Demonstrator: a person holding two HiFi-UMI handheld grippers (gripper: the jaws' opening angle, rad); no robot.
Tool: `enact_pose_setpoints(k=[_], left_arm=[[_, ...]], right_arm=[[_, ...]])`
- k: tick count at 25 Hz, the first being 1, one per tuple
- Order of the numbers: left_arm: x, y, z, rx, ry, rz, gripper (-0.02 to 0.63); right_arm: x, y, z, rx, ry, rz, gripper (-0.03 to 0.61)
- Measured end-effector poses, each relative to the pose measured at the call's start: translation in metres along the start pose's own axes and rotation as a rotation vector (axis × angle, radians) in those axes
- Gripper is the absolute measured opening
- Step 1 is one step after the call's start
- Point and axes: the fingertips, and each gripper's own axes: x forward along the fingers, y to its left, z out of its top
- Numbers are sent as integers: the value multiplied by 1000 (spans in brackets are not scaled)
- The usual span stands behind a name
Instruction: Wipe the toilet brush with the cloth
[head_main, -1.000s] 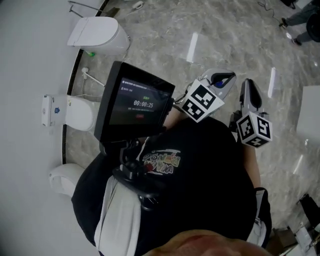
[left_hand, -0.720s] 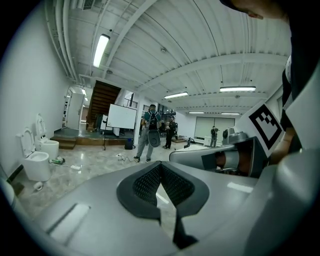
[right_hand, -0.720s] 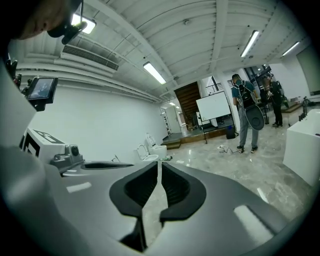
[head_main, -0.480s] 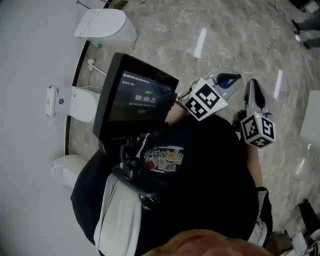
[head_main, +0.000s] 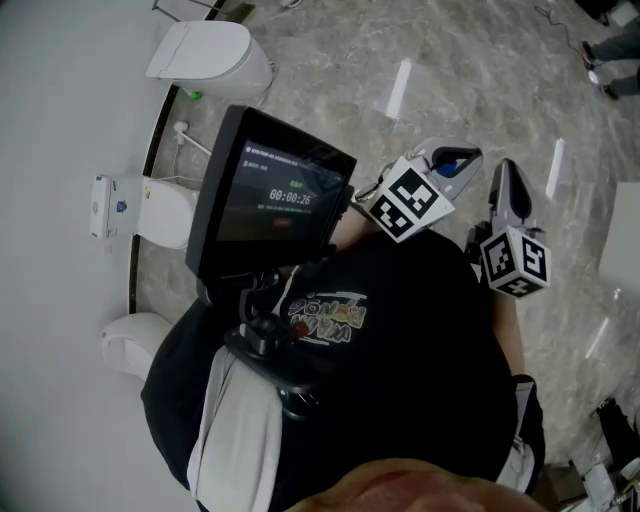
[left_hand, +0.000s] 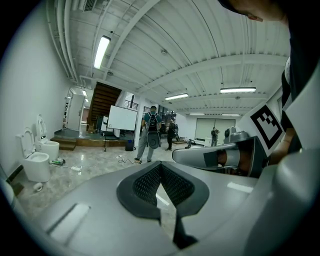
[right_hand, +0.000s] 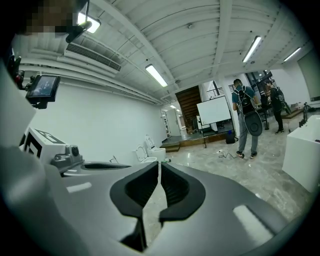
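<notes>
I see no cloth in any view. A white long-handled thing (head_main: 190, 138), possibly the toilet brush, lies on the floor by the wall between two toilets; it is too small to tell for sure. My left gripper (head_main: 462, 152) is held level in front of the person's chest. Its jaws (left_hand: 160, 165) are shut with nothing between them. Just to its right is my right gripper (head_main: 497, 165). Its jaws (right_hand: 159, 163) have just been closing and now meet at the tips, empty. Both grippers point out over the marble floor, far from the brush.
Three white toilets (head_main: 205, 55) (head_main: 160, 212) (head_main: 135, 345) stand along the wall at the left. A screen (head_main: 275, 205) on a chest rig hides part of the floor. People (left_hand: 150, 135) stand far off across the hall. A white block (right_hand: 305, 150) is at the right.
The head view has shifted slightly, so the toilets sit a little higher in the picture. Both grippers stay in the same place before the chest.
</notes>
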Motion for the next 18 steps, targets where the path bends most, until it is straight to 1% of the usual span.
enact_pose_setpoints(k=[5, 10, 13, 18], left_arm=[[0, -5, -6, 19, -6, -14, 0], [-9, 11, 1, 2, -14, 51, 0], [-5, 4, 4, -7, -20, 30, 0], [-6, 3, 5, 15, -29, 20, 0]], right_arm=[[-1, -3, -7, -12, -1, -12, 17], [5, 9, -3, -22, 4, 25, 9], [0, 6, 1, -33, 5, 12, 5], [-1, 6, 2, -40, -6, 1, 5]])
